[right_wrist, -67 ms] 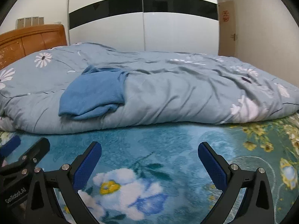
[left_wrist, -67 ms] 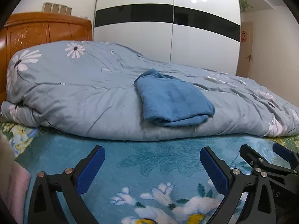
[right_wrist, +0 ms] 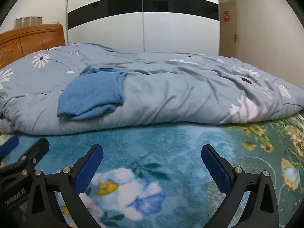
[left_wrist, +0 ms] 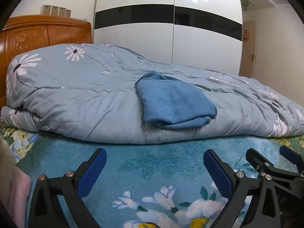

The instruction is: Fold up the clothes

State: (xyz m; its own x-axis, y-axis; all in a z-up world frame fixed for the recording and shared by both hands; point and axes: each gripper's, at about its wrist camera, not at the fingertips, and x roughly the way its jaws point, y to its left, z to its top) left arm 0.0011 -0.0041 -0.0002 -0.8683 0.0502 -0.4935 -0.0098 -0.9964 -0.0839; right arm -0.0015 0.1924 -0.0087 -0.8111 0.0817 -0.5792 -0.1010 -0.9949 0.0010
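Apparently done: blue garment (left_wrist: 175, 104) sits folded on the duvet (left_wrist: 76, 98), 12 o'clock of both grippers. Left gripper (left_wrist: 154, 168) and right gripper (right_wrist: 152, 163) fingers wide apart, holding nothing, over the bed.

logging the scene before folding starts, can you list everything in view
blue garment: one, folded, lying on the quilt
quilt: one, grey-blue with white flowers, bunched along the bed
blanket: one, teal floral, under the tools
headboard: one, orange wood, left end of the bed
wardrobe: one, white with black band, behind the bed
door: one, tan, far right
left tool: open, empty
right tool: open, empty
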